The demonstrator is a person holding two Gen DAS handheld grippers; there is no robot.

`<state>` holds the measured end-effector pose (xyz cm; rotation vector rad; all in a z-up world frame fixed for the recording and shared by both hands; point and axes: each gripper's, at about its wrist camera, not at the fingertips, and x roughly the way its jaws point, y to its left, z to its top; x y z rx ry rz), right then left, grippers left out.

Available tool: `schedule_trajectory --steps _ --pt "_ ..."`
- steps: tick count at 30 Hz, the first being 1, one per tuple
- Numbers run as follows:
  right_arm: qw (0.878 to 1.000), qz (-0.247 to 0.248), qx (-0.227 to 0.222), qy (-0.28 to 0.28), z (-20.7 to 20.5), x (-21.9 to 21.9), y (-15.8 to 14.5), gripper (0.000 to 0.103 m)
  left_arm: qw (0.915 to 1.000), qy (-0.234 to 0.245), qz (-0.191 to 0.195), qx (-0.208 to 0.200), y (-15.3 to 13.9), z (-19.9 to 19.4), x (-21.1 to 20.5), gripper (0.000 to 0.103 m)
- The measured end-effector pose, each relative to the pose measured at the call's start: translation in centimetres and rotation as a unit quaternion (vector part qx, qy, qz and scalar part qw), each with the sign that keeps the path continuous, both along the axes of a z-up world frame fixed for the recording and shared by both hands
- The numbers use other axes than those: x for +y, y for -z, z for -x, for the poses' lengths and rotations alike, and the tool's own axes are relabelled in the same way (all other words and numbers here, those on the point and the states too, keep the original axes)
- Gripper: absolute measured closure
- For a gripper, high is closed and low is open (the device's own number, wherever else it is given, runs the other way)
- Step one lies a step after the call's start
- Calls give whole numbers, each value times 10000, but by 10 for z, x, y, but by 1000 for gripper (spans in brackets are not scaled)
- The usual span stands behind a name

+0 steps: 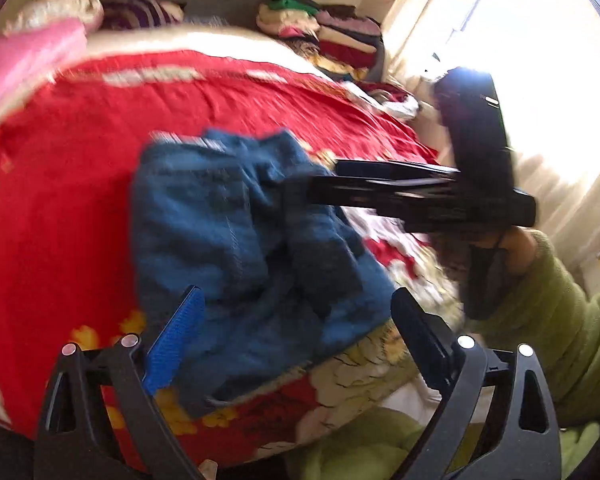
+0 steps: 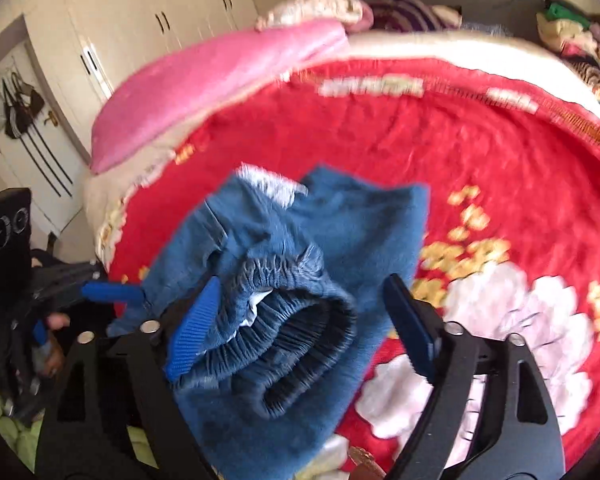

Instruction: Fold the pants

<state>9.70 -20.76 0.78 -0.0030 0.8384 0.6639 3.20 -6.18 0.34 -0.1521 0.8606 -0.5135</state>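
Blue denim pants (image 1: 236, 240) lie bunched in a rough fold on the red flowered blanket (image 1: 80, 160) near the bed's front edge. In the right wrist view the pants (image 2: 340, 232) show their elastic waistband (image 2: 300, 328) rolled up between the fingers. My left gripper (image 1: 296, 328) is open just above the pants' near edge, holding nothing. My right gripper (image 2: 300, 320) is open with the waistband lying between its wide-apart fingers. The right gripper also shows in the left wrist view (image 1: 312, 184), reaching in from the right over the pants.
A pink pillow (image 2: 204, 92) and other bedding lie at the bed's head. A stack of folded clothes (image 1: 332, 36) sits at the far right corner. White wardrobes (image 2: 140, 28) stand left of the bed. A bright curtained window (image 1: 520, 40) is on the right.
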Motion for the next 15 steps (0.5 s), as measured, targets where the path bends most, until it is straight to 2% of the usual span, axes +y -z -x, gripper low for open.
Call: schedule_trajectory --steps 3,4,9,15 --pt "9995 -58 -306 -25 10 -11 -15 18 9998 -136 -76 -78 -8 0 8 9" --pt "9992 -68 -381 -24 16 -14 -20 17 9998 -172 -104 -98 -10 -1 9 4" --pt "9967 -55 -797 -118 43 -25 -35 15 9991 -305 -280 -133 -13 -1 10 5" --pt "9898 162 -1253 -657 85 -23 -43 14 9981 -440 -405 -117 -11 -17 12 4"
